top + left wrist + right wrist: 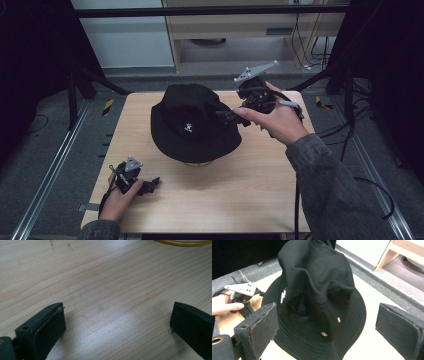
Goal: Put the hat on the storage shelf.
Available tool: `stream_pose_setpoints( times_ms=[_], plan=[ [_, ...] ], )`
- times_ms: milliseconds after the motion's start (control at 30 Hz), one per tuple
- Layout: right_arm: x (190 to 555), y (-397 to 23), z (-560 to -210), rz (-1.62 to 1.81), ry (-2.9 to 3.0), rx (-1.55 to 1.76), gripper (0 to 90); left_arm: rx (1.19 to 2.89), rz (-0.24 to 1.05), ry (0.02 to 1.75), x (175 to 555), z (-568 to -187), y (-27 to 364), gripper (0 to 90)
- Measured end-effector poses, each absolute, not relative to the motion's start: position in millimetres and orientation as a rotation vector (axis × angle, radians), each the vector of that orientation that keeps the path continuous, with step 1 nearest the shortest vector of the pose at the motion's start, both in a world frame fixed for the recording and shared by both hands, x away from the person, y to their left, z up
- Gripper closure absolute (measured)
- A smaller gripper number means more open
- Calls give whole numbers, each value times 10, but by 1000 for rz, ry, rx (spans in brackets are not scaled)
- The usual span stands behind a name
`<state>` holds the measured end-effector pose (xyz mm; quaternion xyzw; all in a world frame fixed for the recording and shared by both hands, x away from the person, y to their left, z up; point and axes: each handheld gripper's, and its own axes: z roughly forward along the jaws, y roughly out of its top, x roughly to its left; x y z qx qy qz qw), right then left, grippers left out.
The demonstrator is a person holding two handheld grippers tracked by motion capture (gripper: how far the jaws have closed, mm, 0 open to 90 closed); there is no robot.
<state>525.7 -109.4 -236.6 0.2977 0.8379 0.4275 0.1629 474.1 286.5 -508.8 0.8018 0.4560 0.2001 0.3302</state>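
High view: black bucket hat (192,124) with small white logo, crown dented, at the middle of the wooden table (260,185), toward the far edge. Right gripper (231,116) at the hat's right brim, jaw gap unclear here. Left gripper (150,185) near the table's front left corner, well apart from the hat

Left gripper view: jaws spread wide over bare wood, holding nothing

Right gripper view: jaws wide apart, empty, hat (317,302) just beyond and between them, two metal eyelets facing
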Motion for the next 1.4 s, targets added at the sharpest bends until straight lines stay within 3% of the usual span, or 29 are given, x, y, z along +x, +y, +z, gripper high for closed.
stream_pose_setpoints(
  times_ms=[767,1400],
  plan=[
    [4980,-1790,-2937,1202,2297,986,70,2103,522,1194,4737,-5085,2865,0],
    [4864,-2128,-3831,1076,2301,1133,99,2102,525,1195,4737,-5086,2863,0]
  ],
)
